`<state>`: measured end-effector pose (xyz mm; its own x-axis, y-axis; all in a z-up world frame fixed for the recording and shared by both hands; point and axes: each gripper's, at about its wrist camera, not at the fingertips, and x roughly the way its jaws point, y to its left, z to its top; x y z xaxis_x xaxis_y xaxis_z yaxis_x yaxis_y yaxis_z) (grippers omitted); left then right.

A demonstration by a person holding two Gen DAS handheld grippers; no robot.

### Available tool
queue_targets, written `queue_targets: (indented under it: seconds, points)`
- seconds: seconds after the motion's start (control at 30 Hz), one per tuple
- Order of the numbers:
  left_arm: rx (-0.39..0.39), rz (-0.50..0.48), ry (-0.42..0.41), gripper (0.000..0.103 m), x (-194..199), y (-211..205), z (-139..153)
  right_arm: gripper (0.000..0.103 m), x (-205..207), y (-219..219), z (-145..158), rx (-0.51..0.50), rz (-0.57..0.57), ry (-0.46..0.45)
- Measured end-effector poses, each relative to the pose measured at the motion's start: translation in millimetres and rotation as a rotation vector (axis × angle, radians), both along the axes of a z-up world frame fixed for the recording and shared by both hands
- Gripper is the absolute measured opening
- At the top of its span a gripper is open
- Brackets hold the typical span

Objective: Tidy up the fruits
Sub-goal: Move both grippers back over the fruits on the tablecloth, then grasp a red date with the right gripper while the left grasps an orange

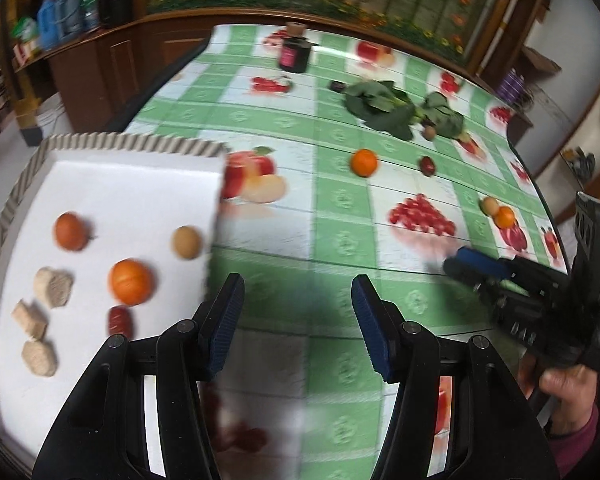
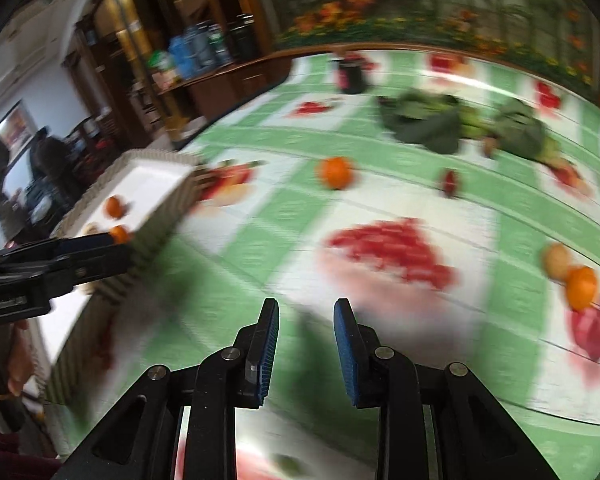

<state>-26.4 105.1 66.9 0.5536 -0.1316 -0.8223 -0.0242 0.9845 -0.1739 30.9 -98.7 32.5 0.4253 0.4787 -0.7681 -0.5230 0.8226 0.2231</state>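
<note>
Holding both grippers empty over the tablecloth (image 1: 300, 208): your left gripper (image 1: 298, 292) has its fingers apart, nothing between the pads. Your right gripper (image 2: 306, 316) shows a narrower gap, also with nothing in it. Just left of the left fingers sits the white tray (image 1: 132, 184), holding two oranges, a brown round fruit, a red fruit and three pale chunks. Ahead of the fingers, a loose orange (image 1: 364, 163) and a dark red fruit (image 1: 427, 165) lie apart. Farther right, an orange-and-brown pair (image 1: 498, 212) are touching. Leafy greens (image 1: 396, 110) lie beyond.
</note>
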Motion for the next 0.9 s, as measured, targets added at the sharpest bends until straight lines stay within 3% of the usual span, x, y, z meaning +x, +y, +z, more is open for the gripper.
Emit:
queue_targets:
  seconds: [0.23, 0.4, 0.63, 0.9]
  points:
    - [0.006, -0.072, 0.006, 0.056, 24, -35, 3, 0.028, 28, -77, 3, -0.038, -0.164, -0.018]
    - [0.014, -0.084, 0.016, 0.056, 49, -46, 1, 0.028, 44, -97, 14, -0.007, -0.190, -0.030]
    - [0.065, -0.090, 0.033, 0.056, 88, -57, -8, 0.028, 78, -62, 20, 0.026, -0.110, -0.058]
    - [0.074, -0.095, 0.041, 0.056, 116, -61, -16, 0.028, 129, -18, -7, -0.027, -0.074, -0.035]
